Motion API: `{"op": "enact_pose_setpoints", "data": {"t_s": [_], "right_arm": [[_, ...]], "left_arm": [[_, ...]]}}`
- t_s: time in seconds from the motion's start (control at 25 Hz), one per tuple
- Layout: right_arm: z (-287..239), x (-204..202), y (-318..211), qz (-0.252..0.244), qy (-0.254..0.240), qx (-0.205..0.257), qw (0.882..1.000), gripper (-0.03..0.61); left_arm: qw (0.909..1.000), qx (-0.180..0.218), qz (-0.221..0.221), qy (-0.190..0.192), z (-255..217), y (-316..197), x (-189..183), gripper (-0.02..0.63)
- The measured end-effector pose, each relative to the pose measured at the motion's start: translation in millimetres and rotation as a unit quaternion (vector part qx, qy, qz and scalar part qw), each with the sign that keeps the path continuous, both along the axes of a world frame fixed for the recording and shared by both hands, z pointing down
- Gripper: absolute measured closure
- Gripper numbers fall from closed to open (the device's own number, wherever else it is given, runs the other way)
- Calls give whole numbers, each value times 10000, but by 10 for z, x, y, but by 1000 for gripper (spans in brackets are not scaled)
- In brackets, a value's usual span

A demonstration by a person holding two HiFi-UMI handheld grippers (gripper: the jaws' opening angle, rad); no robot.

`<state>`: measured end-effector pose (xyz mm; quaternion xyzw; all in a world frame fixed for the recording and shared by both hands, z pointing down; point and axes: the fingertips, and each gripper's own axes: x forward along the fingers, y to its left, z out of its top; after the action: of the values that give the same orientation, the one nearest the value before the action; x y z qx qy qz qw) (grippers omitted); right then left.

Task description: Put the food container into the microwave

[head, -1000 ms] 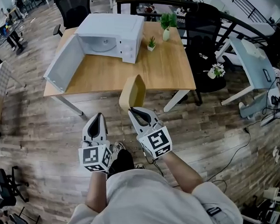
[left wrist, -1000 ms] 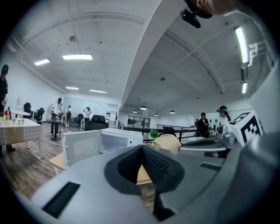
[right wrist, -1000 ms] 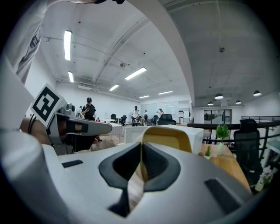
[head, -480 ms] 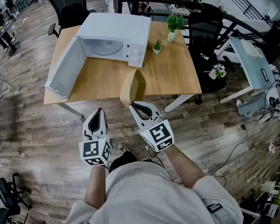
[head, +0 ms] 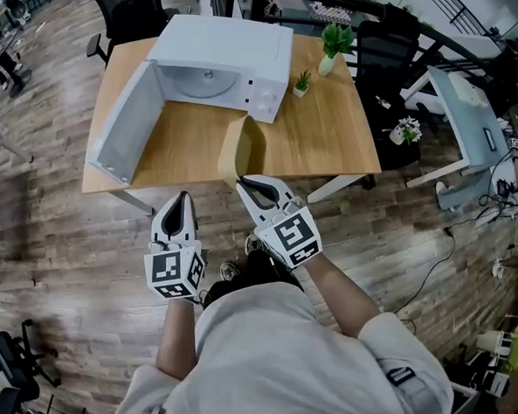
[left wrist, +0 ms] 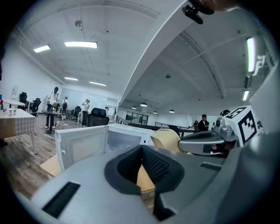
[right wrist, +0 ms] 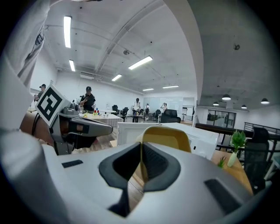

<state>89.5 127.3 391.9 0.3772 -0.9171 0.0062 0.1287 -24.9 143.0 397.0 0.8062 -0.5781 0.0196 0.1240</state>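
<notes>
A tan food container (head: 242,150) hangs tilted on its side over the front edge of the wooden table (head: 320,131). My right gripper (head: 244,186) is shut on its rim; the rim shows pinched between the pads in the right gripper view (right wrist: 166,135). The white microwave (head: 227,49) stands at the table's back, its door (head: 124,123) swung open to the left and the turntable visible inside. My left gripper (head: 182,199) is shut with nothing in it, held to the left of the container and short of the table edge. The left gripper view shows the container (left wrist: 167,139) beside the microwave (left wrist: 87,144).
Two small potted plants (head: 302,82) (head: 336,40) stand on the table right of the microwave. Black office chairs (head: 383,43) sit behind the table, and a white desk (head: 466,114) is at the right. Cables lie on the wooden floor (head: 431,256).
The person has stepped closer to the table. The right gripper has carried the container forward, from in front of the table to over its front edge. The left gripper stays shut.
</notes>
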Motion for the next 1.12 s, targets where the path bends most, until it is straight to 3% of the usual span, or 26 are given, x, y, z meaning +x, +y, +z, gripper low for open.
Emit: {"op": "enact_pose_setpoints", "data": {"t_s": [0.52, 1.12], "right_arm": [[141, -349, -756, -533, 65, -104, 9985, 558], [435, -660, -1858, -1183, 274, -579, 9909, 558]], "left_arm": [[9983, -268, -488, -174, 226, -676, -368, 601], [9922, -748, -945, -322, 504, -1733, -571, 601]]}}
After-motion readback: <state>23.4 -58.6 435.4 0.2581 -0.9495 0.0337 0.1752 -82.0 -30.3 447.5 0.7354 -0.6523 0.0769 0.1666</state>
